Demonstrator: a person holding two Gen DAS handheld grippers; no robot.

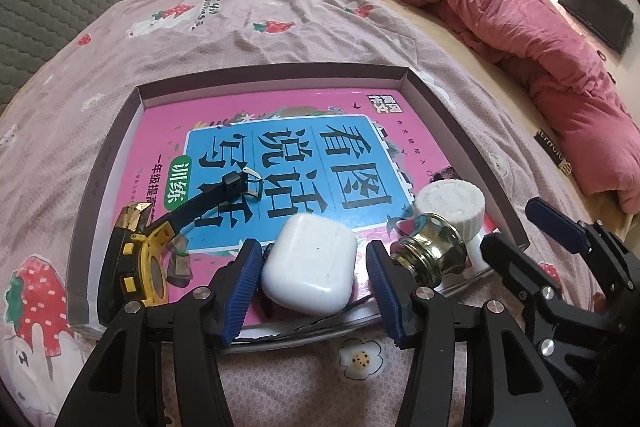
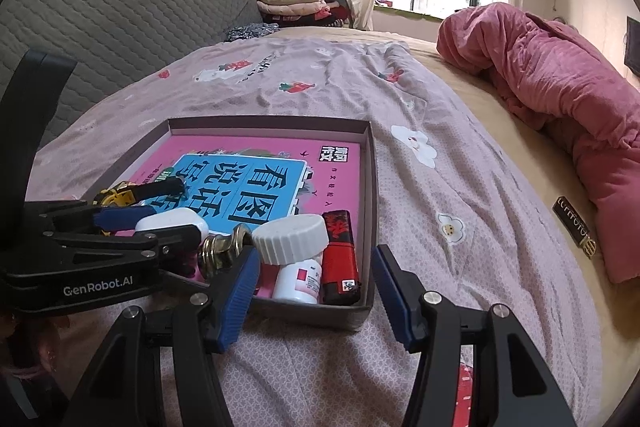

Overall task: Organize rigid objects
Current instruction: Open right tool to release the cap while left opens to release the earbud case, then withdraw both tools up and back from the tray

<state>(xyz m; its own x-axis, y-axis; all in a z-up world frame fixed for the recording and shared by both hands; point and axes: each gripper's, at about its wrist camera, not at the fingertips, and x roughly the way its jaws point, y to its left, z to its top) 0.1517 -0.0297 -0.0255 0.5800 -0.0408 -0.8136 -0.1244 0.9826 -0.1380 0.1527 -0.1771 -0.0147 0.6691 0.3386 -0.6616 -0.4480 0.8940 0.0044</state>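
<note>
Shallow grey cardboard tray (image 1: pixel 460 115), set on a strawberry-print bedsheet (image 1: pixel 280 11), lined with a pink and blue children's book (image 1: pixel 288 155).

Contents, along the tray's 6 o'clock edge in the left wrist view:
- Yellow and black wristwatch (image 1: pixel 140 247), at 8 o'clock, black strap reaching toward centre.
- Glossy white rounded earbud case (image 1: pixel 310 267), at 6 o'clock.
- Brass-coloured threaded metal fitting (image 1: pixel 430 247), just beside the case at 4 o'clock.
- White ribbed-cap medicine bottle (image 2: pixel 296 259), lying near the fitting.
- Red and black lighter (image 2: pixel 340 259), against the tray's right wall.

Left claw (image 1: pixel 312 291): open, blue pads either side of the earbud case, not visibly touching it.
Right claw (image 2: pixel 316 295): open, empty, hovering over the tray's near corner.

Step judged in hand: settling items in the tray, the case apparently either just set down or about to be gripped. Next move would call for closing squarely on the slippery case, or lifting clear without nudging the fitting.
</note>
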